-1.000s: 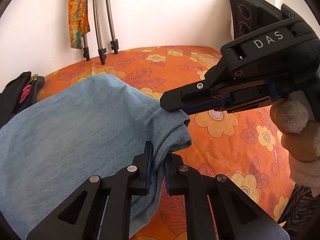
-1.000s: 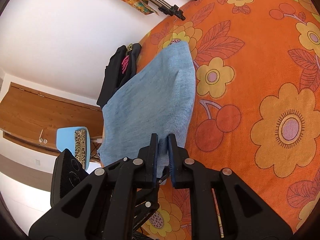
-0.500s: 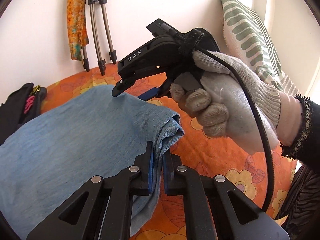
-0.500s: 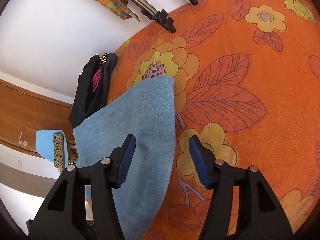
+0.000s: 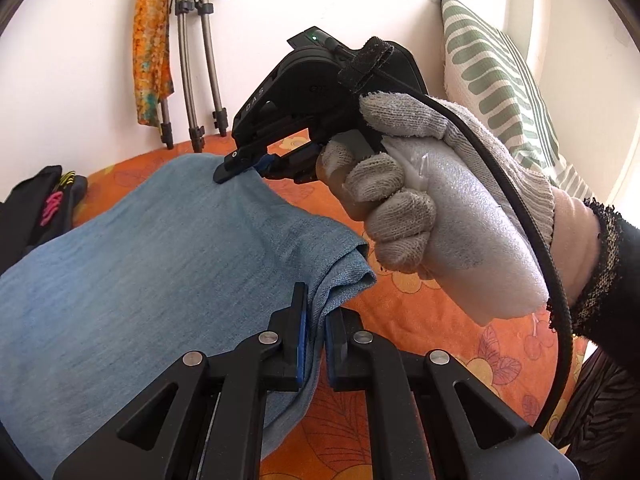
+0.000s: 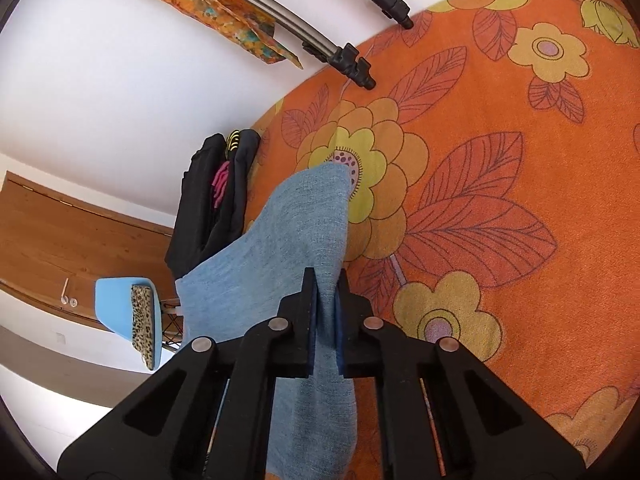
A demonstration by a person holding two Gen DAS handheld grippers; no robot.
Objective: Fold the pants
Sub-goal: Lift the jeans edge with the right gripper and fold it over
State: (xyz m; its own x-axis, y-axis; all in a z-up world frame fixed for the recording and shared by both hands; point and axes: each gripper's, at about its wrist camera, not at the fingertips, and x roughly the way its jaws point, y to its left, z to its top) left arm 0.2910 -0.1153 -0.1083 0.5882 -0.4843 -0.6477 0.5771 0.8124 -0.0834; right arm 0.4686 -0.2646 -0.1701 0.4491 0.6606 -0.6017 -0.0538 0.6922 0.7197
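Light blue denim pants [image 5: 152, 264] lie folded on an orange flowered bedspread [image 5: 420, 320]. My left gripper [image 5: 316, 340] is shut on the near folded corner of the pants. My right gripper [image 5: 240, 166], held by a gloved hand [image 5: 432, 208], is shut on the pants' far edge. In the right wrist view the right gripper [image 6: 326, 320] pinches the blue cloth [image 6: 304, 232], which runs away from it across the bedspread [image 6: 500, 200].
Tripod legs [image 5: 192, 80] and an orange scarf [image 5: 150, 48] stand against the white wall at the back. A black garment pile [image 5: 36, 208] lies at the left. A striped pillow [image 5: 500, 80] leans at the right. A blue chair [image 6: 124, 308] stands beyond the bed.
My right gripper let go of the near corner, opened, moved to the far edge of the pants and shut on it. My left gripper kept its hold.
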